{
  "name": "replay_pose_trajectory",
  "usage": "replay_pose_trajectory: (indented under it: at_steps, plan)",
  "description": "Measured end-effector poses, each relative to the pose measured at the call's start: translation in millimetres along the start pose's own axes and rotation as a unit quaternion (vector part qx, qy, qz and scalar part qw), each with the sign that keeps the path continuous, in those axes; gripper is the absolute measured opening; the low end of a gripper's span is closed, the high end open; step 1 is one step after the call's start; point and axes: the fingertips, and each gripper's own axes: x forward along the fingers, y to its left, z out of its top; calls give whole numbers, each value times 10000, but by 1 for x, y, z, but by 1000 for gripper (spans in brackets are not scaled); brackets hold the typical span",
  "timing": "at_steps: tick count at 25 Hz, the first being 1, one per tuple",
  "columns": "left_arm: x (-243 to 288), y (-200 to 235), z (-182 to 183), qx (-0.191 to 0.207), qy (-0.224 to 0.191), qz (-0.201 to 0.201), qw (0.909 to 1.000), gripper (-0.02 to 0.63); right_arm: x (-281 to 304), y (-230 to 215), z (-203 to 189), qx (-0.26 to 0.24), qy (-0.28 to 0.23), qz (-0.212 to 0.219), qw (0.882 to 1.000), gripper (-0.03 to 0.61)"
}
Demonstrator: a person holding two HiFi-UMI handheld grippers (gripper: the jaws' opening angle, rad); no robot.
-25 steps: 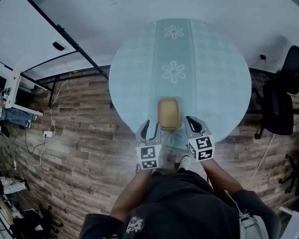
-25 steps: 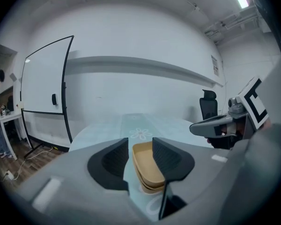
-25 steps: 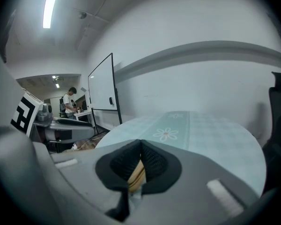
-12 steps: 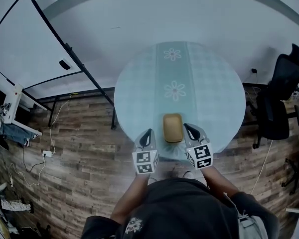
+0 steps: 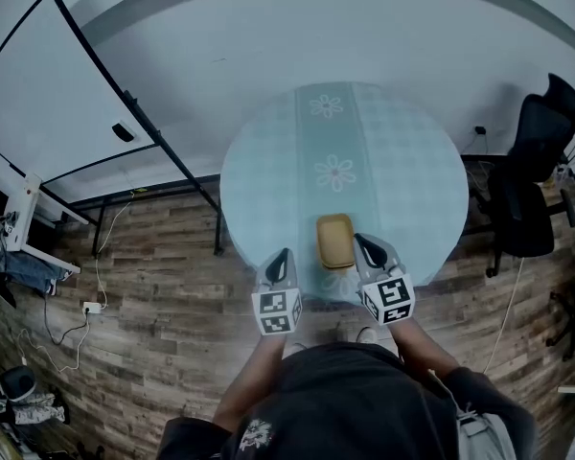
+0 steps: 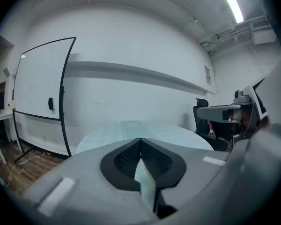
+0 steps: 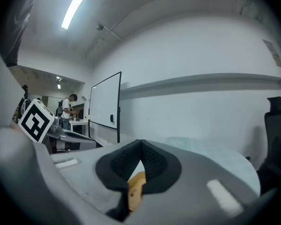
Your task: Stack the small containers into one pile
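Note:
A tan pile of small containers [image 5: 334,241] stands on the round table [image 5: 393,161], near its front edge on the pale blue cloth. My left gripper [image 5: 282,255] hovers just left of the pile, shut with nothing in it. My right gripper [image 5: 362,245] hovers just right of it, also shut and empty. In the left gripper view the left gripper [image 6: 140,139] has its pads closed together, with the tablecloth ahead. The right gripper [image 7: 140,142] is closed in the right gripper view, and the tan pile [image 7: 136,186] shows low behind its pads.
A whiteboard on a black frame [image 5: 38,94] stands left of the table. A black office chair [image 5: 537,180] is at the right. Cables lie on the wooden floor [image 5: 144,257]. A person [image 7: 68,108] stands at a far desk.
The left gripper's jaws have closed. Both grippers have drawn back a little from the tan pile, and the head view has lifted so the table sits lower in frame.

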Motion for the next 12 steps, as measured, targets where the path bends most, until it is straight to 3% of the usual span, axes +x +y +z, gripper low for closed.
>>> replay_pose_trajectory:
  at_steps: [12]
  plan:
    - [-25,11,-2,107,-142,-132,9998,6,-12,9,2,-17,-84,-356,9993,2]
